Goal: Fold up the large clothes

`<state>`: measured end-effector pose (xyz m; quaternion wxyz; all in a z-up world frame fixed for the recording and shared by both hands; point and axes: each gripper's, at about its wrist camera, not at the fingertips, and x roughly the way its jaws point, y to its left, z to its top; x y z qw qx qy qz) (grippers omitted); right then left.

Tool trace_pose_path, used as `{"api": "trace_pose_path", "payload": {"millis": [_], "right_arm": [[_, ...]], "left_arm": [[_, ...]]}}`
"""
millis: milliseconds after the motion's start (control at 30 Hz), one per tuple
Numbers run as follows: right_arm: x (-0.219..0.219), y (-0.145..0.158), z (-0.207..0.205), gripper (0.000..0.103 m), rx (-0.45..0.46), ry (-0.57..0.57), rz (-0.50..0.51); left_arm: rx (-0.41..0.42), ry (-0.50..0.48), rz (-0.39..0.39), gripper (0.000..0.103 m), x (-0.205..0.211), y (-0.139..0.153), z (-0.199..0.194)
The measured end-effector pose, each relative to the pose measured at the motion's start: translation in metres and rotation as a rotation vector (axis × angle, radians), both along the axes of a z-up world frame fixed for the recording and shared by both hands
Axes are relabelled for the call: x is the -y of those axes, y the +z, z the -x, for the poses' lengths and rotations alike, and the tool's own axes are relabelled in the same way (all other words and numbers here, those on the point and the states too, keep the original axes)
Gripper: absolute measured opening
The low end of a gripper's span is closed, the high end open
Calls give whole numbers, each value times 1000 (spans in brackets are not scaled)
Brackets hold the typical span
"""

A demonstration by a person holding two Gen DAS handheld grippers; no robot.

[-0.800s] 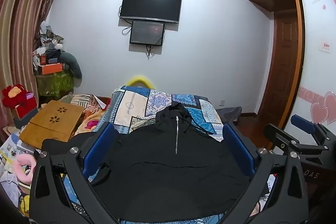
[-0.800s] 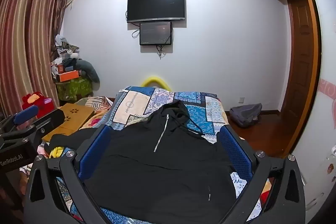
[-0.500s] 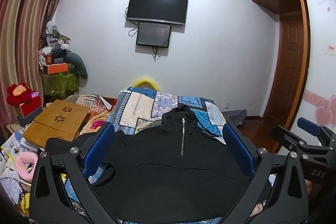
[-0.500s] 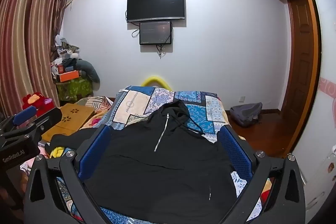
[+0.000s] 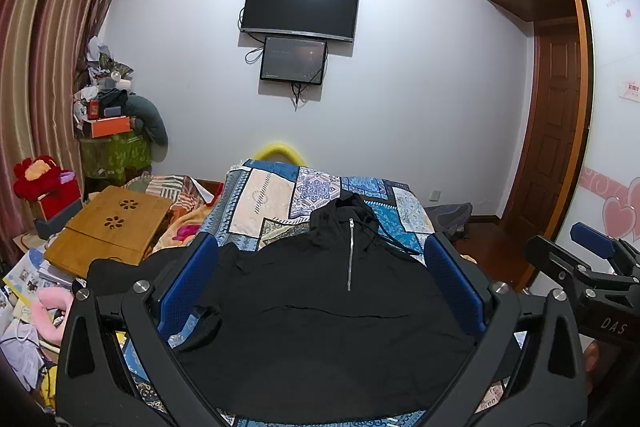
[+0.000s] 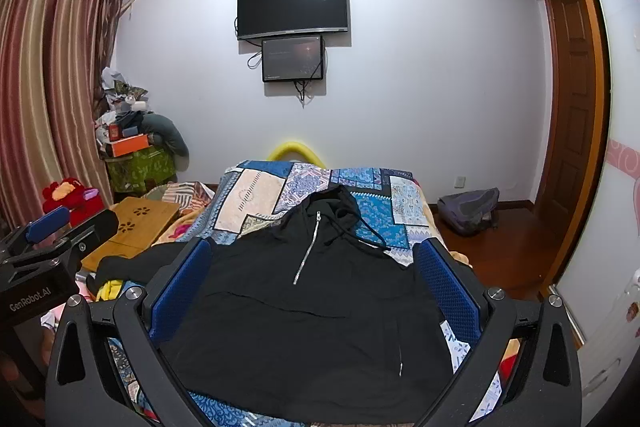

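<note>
A large black hoodie (image 5: 320, 323) with a silver zip lies spread face up on the patchwork bed cover (image 5: 272, 199), hood toward the far wall. It also shows in the right wrist view (image 6: 304, 323). My left gripper (image 5: 320, 259) is open and empty, held above the hoodie's near half. My right gripper (image 6: 312, 259) is open and empty, also above the hoodie. The right gripper shows at the right edge of the left wrist view (image 5: 588, 259). The left gripper shows at the left edge of the right wrist view (image 6: 60, 231).
A wooden lap table (image 5: 108, 227) and loose clutter lie left of the bed. A stacked pile (image 5: 108, 123) stands by the curtains. A TV (image 5: 300, 7) hangs on the far wall. A grey bag (image 6: 468, 211) lies on the floor at right near the wooden door (image 6: 572, 99).
The left wrist view has shifted a little, so the room sits further right in it. The hoodie has not moved. Both grippers stay open.
</note>
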<state>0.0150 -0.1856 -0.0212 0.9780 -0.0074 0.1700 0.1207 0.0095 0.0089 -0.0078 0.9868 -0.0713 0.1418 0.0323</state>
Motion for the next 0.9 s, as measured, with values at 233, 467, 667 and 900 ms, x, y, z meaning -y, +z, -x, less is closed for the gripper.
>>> {"api": "trace_pose_path", "payload": {"millis": [233, 467, 667, 900], "right_arm": [[0, -2, -1, 103, -7, -1, -3], [-1, -1, 1, 103, -8, 2, -6], [0, -1, 1, 103, -10, 1, -9], [1, -1, -1, 103, -12, 4, -9]], "left_arm": [[2, -6, -10, 103, -1, -3, 2], [3, -3, -18, 103, 2, -2, 2], [-9, -1, -26, 103, 3, -1, -1], [-10, 7, -33, 103, 4, -1, -4]]}}
